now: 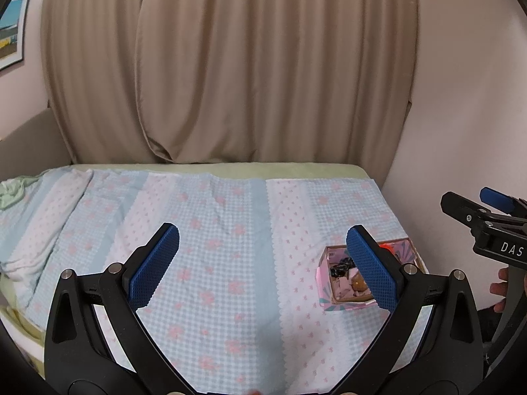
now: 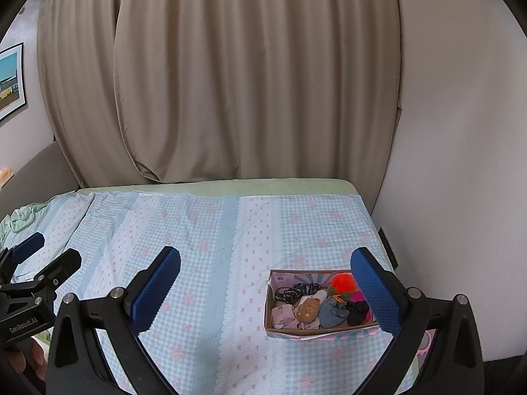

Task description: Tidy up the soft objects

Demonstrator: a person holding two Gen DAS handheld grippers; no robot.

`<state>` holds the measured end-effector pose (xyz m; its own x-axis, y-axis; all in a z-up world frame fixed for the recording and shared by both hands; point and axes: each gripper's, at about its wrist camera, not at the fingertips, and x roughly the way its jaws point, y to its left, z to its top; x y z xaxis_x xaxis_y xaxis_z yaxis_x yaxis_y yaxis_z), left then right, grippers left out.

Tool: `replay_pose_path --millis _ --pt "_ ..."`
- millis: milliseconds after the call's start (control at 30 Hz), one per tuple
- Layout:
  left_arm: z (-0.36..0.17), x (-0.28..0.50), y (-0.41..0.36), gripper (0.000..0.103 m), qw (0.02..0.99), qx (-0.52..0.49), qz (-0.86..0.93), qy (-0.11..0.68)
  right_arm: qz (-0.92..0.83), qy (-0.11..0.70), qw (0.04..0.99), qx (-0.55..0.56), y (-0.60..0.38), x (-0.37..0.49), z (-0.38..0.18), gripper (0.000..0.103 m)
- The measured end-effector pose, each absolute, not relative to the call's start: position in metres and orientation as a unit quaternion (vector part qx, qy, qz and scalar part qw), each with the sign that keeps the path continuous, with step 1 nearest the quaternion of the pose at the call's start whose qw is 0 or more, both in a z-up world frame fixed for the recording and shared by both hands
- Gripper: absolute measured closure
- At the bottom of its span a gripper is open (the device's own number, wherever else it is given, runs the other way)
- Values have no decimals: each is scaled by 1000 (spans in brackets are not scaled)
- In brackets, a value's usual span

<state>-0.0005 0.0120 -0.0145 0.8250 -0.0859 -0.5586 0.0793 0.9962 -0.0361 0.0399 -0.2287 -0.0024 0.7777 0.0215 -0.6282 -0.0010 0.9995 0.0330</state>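
A small cardboard box [image 2: 286, 330] sits on the bed at the right and holds several soft items: an orange pompom [image 2: 342, 283], a brown round plush [image 2: 308, 309], a blue-grey cloth [image 2: 333, 312], a black scrunchie [image 2: 358, 311] and a dark patterned band [image 2: 296, 289]. The box also shows in the left wrist view [image 1: 324, 286], partly behind the right finger. My left gripper [image 1: 262, 263] is open and empty above the bedspread. My right gripper [image 2: 265, 288] is open and empty, with the box just inside its right finger [image 2: 375, 293].
The bed carries a blue-and-white checked bedspread [image 2: 204, 263] with pink flowers. Beige curtains [image 2: 230, 82] hang behind it and a white wall [image 2: 461, 164] stands at the right. A rumpled green cloth [image 2: 19, 217] lies at the far left. A pink object [image 2: 425, 345] shows beside the box.
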Motion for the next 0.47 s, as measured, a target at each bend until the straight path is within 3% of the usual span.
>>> replay_pose_path --millis 467 --pt "-18 11 17 0 962 -7 -21 272 6 339 941 10 -228 48 0 0"
